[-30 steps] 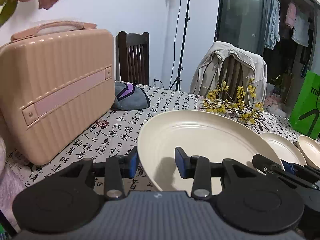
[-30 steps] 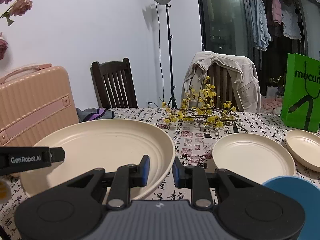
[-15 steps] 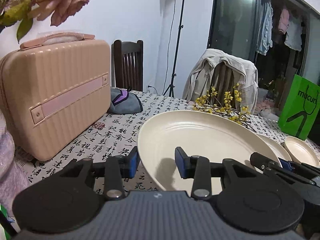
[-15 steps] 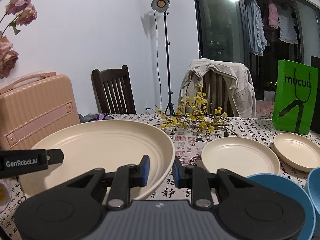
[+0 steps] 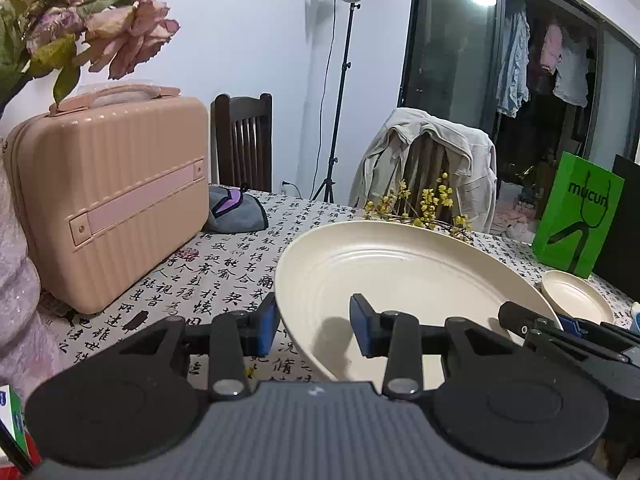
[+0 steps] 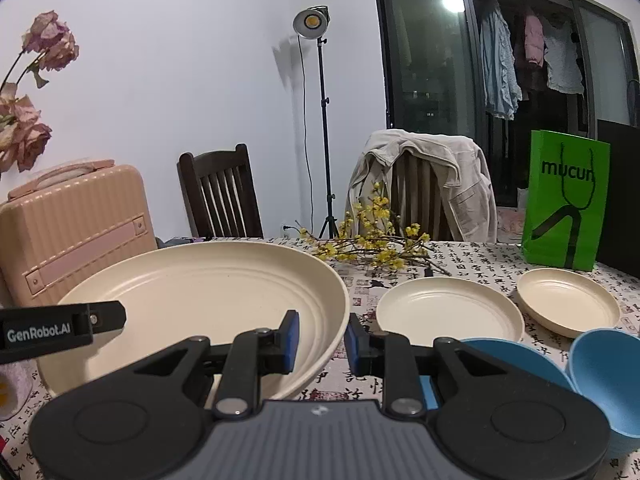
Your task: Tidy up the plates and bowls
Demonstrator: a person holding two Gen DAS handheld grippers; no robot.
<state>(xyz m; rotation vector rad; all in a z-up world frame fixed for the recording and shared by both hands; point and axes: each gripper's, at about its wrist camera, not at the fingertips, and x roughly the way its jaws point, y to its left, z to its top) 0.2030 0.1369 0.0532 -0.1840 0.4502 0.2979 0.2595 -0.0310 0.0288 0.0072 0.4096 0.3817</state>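
Cream big plate (image 6: 208, 292) held up off the tabletop (image 6: 472, 260), tilted, gripped at two opposite rim points; left gripper (image 5: 313, 324) straddling the plate's left rim, one blue pad outside, one inside, a visible gap at the inner pad, so cannot tell whether truly pinching; right gripper (image 6: 320, 340) pinched on the plate's right rim, pads (image 6: 291, 340) either side of the edge. Two smaller cream plates on the cloth: mid plate (image 6: 448, 312) just right of the big one, small plate (image 6: 568, 304) further right, near the right edge in front of a green bag (image 6: 568, 200). Two blue bowls (image 6: 604, 376) close to the right gripper, at the near right corner, side by side. Pink case (image 5: 112, 196) upright by the left edge; yellow sprigs (image 6: 376, 244) lying toward the far edge, behind the mid plate.
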